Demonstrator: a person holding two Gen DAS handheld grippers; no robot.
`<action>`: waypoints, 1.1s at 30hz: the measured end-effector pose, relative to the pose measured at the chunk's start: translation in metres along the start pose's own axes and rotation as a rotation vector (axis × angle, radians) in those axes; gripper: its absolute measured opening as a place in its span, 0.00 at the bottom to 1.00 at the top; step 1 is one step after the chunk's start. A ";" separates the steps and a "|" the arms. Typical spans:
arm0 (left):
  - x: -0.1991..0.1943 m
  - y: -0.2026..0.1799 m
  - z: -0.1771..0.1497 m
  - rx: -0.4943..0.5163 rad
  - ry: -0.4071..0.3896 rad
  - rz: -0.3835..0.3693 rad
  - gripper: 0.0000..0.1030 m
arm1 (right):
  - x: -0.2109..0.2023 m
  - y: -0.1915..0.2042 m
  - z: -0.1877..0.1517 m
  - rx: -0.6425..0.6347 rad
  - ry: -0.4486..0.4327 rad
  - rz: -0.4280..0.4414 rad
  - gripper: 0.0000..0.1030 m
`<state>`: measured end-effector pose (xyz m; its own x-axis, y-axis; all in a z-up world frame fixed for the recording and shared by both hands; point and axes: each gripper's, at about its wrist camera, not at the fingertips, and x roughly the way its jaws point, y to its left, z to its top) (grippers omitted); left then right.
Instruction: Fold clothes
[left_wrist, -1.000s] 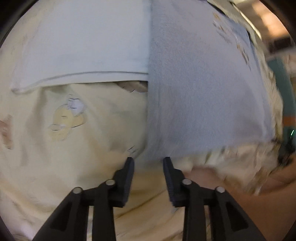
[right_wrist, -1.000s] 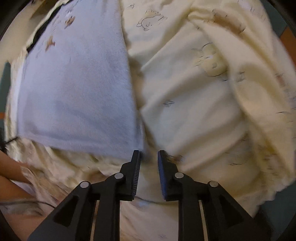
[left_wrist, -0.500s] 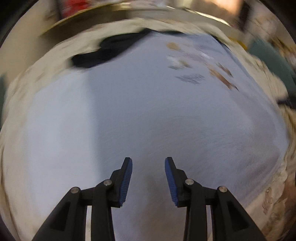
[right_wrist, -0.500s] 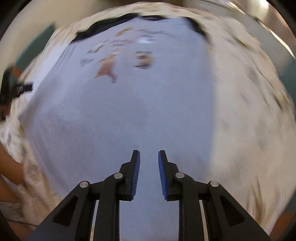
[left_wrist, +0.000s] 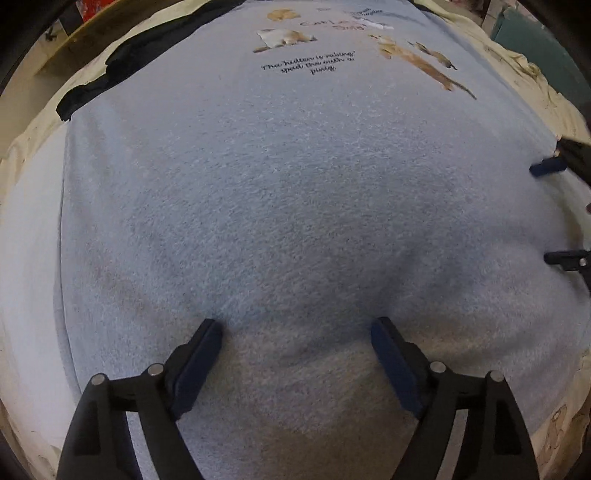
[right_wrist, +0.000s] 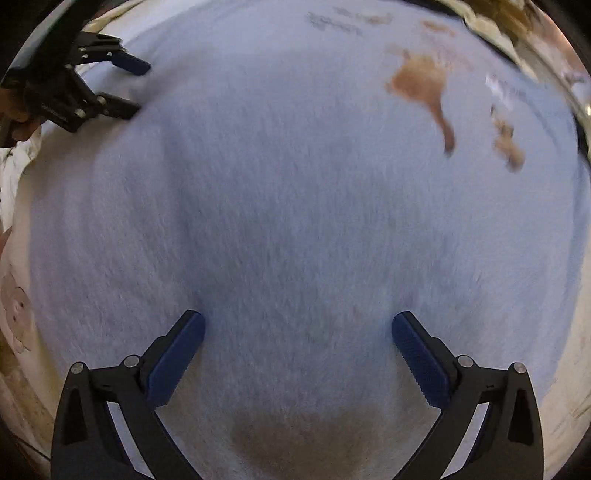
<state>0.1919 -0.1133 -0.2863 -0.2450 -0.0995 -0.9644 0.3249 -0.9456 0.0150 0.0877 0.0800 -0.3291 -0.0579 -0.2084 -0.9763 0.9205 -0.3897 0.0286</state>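
A light blue-grey fleece garment (left_wrist: 295, 184) lies spread flat and fills both views (right_wrist: 295, 192). It carries brown cat prints (left_wrist: 424, 62) and a line of dark script (left_wrist: 310, 64) at its far end. My left gripper (left_wrist: 295, 325) stands wide open just above the fleece, with nothing between its fingers. My right gripper (right_wrist: 298, 317) is also wide open, low over the same cloth. Each shows in the other's view: the right gripper (left_wrist: 550, 214) at the right edge, the left gripper (right_wrist: 138, 88) at the upper left, held by a hand.
A black garment (left_wrist: 110, 70) lies past the fleece's far left corner. A white cloth (left_wrist: 26, 221) shows beneath its left side. Cream printed bedding (left_wrist: 532, 74) surrounds everything, and a teal surface (left_wrist: 535, 40) sits beyond it at the top right.
Both grippers swung from the cream bedding and the fleece's edge to above its middle, dropped closer to it, and their jaws opened from a narrow gap to wide.
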 end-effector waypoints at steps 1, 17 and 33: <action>0.004 -0.002 0.000 -0.003 0.008 0.001 0.83 | 0.002 -0.005 -0.004 0.034 -0.010 0.025 1.00; 0.010 -0.015 -0.006 0.007 -0.020 -0.014 0.84 | -0.002 -0.016 -0.079 -0.002 0.000 0.015 1.00; -0.002 -0.005 -0.044 0.114 0.010 0.000 0.85 | -0.015 -0.032 -0.180 0.188 0.219 -0.067 1.00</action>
<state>0.2307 -0.0945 -0.2956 -0.2360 -0.0969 -0.9669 0.2185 -0.9748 0.0444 0.1285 0.2574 -0.3544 -0.0125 0.0142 -0.9998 0.8284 -0.5598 -0.0184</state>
